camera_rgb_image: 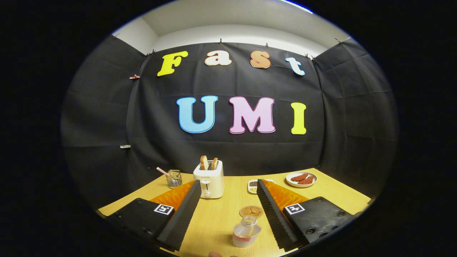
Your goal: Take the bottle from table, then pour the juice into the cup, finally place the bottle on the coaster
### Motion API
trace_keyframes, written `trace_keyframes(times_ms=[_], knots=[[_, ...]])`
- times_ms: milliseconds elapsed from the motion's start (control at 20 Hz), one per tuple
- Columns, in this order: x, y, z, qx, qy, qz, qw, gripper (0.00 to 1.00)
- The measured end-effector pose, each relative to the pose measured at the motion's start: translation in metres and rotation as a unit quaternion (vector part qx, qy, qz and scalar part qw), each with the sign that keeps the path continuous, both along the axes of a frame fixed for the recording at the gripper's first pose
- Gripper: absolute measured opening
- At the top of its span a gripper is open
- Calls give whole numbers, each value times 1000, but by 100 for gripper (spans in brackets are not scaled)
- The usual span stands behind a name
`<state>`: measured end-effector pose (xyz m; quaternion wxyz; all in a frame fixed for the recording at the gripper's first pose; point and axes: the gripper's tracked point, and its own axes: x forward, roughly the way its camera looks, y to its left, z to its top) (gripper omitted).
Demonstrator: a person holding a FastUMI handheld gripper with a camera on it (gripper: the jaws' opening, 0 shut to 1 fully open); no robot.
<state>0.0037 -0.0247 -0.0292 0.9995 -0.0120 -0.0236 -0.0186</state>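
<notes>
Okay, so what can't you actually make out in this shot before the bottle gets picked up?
- Small dish beside the toaster: half hidden behind one finger of the open gripper; contents too small to tell.
- Glass cup: base hidden by the other finger.
- Bottle: juice level unclear.
- Coaster: print too small.
</notes>
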Motion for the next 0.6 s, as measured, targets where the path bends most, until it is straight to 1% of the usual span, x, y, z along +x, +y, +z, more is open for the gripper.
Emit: trace_keyframes(times_ms=[200,300,450,600], knots=[[-1,-10,-47,6,5,-5,1000,96],[0,-18,-74,18,15,-14,1000,96],[3,-35,-111,29,20,-43,998,97],[13,-38,-143,27,31,-48,998,98]])
